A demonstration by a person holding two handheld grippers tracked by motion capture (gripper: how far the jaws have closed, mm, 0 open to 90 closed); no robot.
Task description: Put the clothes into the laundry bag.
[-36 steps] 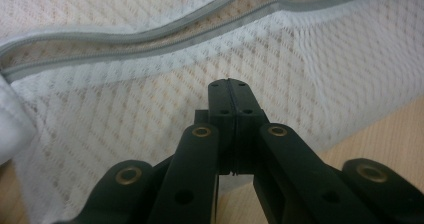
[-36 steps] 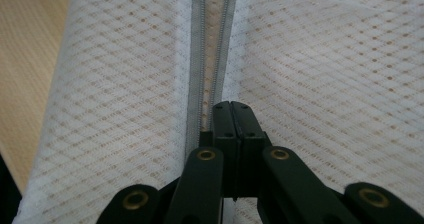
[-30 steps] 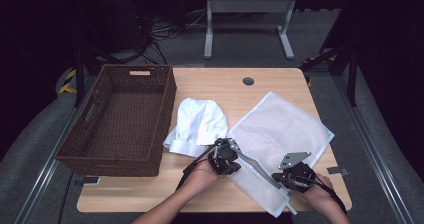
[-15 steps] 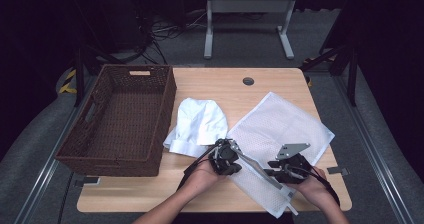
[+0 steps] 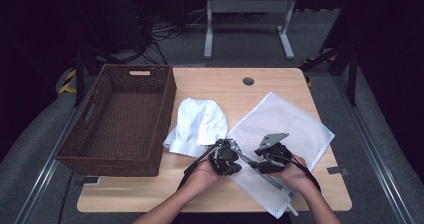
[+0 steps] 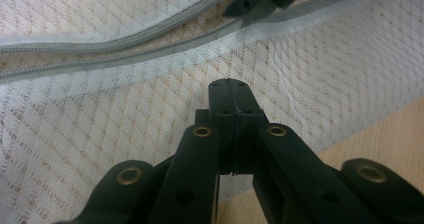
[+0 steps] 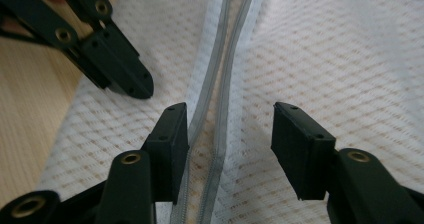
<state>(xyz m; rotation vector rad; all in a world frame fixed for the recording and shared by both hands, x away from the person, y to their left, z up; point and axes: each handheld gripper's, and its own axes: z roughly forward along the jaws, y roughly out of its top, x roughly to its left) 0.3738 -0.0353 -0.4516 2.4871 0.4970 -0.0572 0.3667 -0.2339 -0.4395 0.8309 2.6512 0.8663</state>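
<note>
Two tools (image 5: pixel 247 156) at the unzipped, empty-looking mesh bag (image 5: pixel 295 124): left pressed together, right just spreading.

White mesh laundry bag (image 5: pixel 287 129) of open-weave netting with a grey zipper (image 7: pixel 220 84); matt black plastic hand-held grippers; pale, smooth wooden worktop (image 5: pixel 210 84); dark woven wicker basket (image 5: pixel 120 119).
</note>
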